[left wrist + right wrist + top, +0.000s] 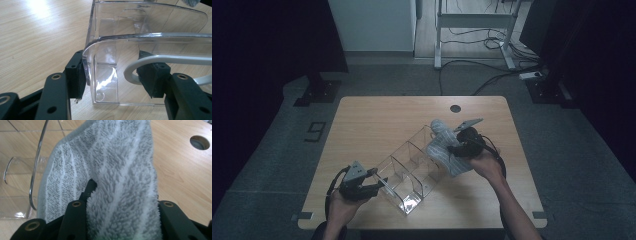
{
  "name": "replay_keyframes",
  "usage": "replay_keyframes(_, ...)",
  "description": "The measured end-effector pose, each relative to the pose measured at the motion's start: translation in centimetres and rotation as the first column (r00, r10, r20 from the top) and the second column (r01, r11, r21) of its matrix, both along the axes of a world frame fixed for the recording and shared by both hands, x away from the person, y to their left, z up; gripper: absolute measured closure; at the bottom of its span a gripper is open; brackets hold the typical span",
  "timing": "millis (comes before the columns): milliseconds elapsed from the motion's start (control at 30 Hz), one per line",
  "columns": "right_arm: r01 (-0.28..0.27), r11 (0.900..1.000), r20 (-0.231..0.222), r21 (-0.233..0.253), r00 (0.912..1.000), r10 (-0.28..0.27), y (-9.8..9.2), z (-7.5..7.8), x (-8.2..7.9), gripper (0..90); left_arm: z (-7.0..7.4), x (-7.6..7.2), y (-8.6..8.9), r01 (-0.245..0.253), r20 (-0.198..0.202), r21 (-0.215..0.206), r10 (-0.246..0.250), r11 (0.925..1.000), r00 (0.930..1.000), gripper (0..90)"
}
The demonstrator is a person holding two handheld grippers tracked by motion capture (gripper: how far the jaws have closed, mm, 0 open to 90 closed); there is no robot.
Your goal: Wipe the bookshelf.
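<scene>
1. Two grippers are at work on one clear organizer (408,169), which lies diagonally on the table (367,120). The towel (443,147) is held over the organizer's far compartment, draped against its far end.
2. The right gripper (458,148) is closed on the towel, with the pile bunched between its jaws. The left gripper (381,183) is set narrow across the organizer's near corner wall, which seems to be pinched.
3. The step is judged to be tucking the towel into the far compartment. The organizer should be kept braced at its near corner, and the towel lowered straight between the dividers before it is let go, so that no fold is left hanging over the rim.
4. In the left gripper view the wall (88,62) is seen against one pad, and a white cable (160,59) is seen looping by the other; the high view is too coarse for this.
5. In the right gripper view the towel's (107,170) grey-and-white stripes are seen, with the organizer's rim (37,165) beside it and a round hole (200,142) in the table beyond it.
</scene>
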State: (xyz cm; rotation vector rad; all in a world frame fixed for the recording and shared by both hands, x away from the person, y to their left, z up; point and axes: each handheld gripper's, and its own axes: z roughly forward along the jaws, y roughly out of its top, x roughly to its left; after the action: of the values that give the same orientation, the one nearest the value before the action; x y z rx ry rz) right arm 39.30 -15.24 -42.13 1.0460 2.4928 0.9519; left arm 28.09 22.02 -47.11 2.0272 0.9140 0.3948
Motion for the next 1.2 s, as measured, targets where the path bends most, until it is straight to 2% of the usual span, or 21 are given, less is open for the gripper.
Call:
replay_keyframes(167,0.007,1.0,-0.004,0.016,1.0,-0.007,-0.4,-0.8,-0.3,59.1,0.0,0.0,0.1,0.005,0.001,-0.004,-0.005,1.0,1.0,42.7)
replay_keyframes(200,0.011,1.0,-0.004,0.003,0.9999,-0.011,-0.4,-1.1,-0.4,59.3,-0.1,0.0,0.1,0.005,0.003,-0.006,-0.005,1.0,1.0,42.7)
replay_keyframes(467,0.021,1.0,-0.006,-0.003,0.9998,-0.021,-0.3,-2.0,-0.6,60.2,-0.2,0.0,0.2,0.015,0.001,-0.015,-0.015,0.9998,0.9999,42.3)
replay_keyframes(733,0.029,1.0,-0.028,-0.011,0.9992,-0.029,-0.6,-3.8,-0.8,61.0,-0.2,0.0,0.2,0.019,-0.004,-0.022,-0.019,0.9996,0.9998,41.8)
replay_keyframes(767,0.028,0.999,-0.032,-0.028,0.9991,-0.029,-0.5,-4.3,-0.8,61.0,-0.2,0.0,0.2,0.022,-0.007,-0.025,-0.022,0.9994,0.9997,41.6)
replay_keyframes(1000,0.033,0.998,-0.037,-0.057,0.9987,-0.035,-0.2,-5.5,-0.6,60.9,-0.3,0.0,0.1,0.03,-0.014,-0.029,-0.031,0.9991,0.9994,40.8)
replay_keyframes(1133,0.024,0.992,-0.057,-0.122,0.9979,-0.031,0.1,-7.4,-0.4,60.7,-0.3,0.0,0.0,0.029,-0.013,-0.03,-0.03,0.9991,0.9995,40.7)
replay_keyframes(1200,0.025,0.992,-0.061,-0.123,0.9976,-0.032,0.2,-8.4,-0.3,60.6,-0.3,-0.1,0.0,0.027,-0.012,-0.03,-0.028,0.9992,0.9995,40.6)
